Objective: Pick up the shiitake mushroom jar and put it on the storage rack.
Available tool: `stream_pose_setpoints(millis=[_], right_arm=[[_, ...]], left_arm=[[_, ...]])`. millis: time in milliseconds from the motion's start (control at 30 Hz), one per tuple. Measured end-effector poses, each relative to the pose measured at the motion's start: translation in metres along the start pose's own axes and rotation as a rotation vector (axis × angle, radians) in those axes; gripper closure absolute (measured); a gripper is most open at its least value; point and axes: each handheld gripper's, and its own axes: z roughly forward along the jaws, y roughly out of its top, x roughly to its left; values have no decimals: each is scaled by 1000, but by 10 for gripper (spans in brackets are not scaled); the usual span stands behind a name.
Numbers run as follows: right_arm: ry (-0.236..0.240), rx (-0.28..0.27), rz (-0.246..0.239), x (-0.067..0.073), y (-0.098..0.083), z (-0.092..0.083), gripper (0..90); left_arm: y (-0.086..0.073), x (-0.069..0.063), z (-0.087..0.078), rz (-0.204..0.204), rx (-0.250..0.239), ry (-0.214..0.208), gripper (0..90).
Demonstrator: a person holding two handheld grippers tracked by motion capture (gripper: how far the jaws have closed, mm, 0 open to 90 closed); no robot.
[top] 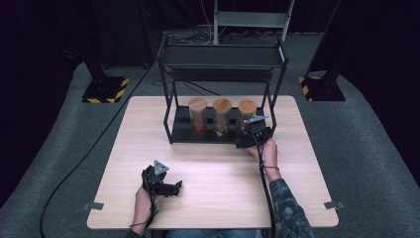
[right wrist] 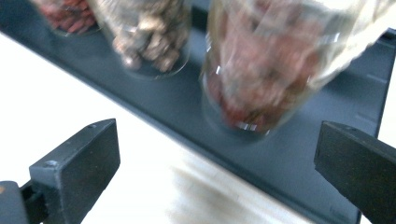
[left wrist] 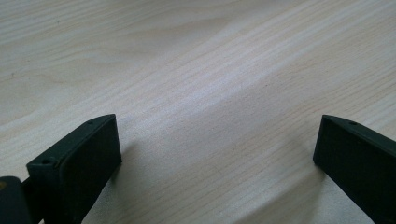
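Note:
Three glass jars with wooden lids stand in a row on the lower shelf of a black rack point(top: 181, 134): left jar point(top: 198, 116), middle jar point(top: 222, 117), right jar point(top: 246, 117). My right gripper point(top: 250, 141) is at the shelf's front edge just before the right jar point(right wrist: 261, 70), open, jaws wide apart with nothing between them. The middle jar point(right wrist: 149, 32) holds brownish pieces. My left gripper point(top: 174, 187) rests low over the bare wooden table point(left wrist: 196, 70) near the front left, open and empty.
The rack has an upper shelf point(top: 223, 55) above the jars and thin side posts. Black cables trail from both grippers. Metal clips point(top: 93, 206) sit on the table's front corners. Dark stands with hazard tape point(top: 105, 91) rise behind the table.

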Motion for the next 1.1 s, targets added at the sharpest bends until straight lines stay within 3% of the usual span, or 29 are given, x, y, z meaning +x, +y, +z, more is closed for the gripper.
stream_pose_setpoints(millis=[333, 533, 667, 767, 1100], right_arm=[[22, 11, -52, 15, -38, -34, 0], [10, 7, -99, 22, -60, -59, 0], [30, 8, -89, 22, -79, -70, 0], [34, 45, -82, 19, -96, -69, 0], [19, 40, 18, 1, -146, -74, 0]], left_arm=[[0, 0, 0, 0, 0, 0, 2], [0, 0, 0, 0, 0, 0, 2], [0, 0, 0, -1, 0, 0, 2], [0, 0, 0, 0, 0, 0, 2], [0, 0, 0, -1, 0, 0, 2]])
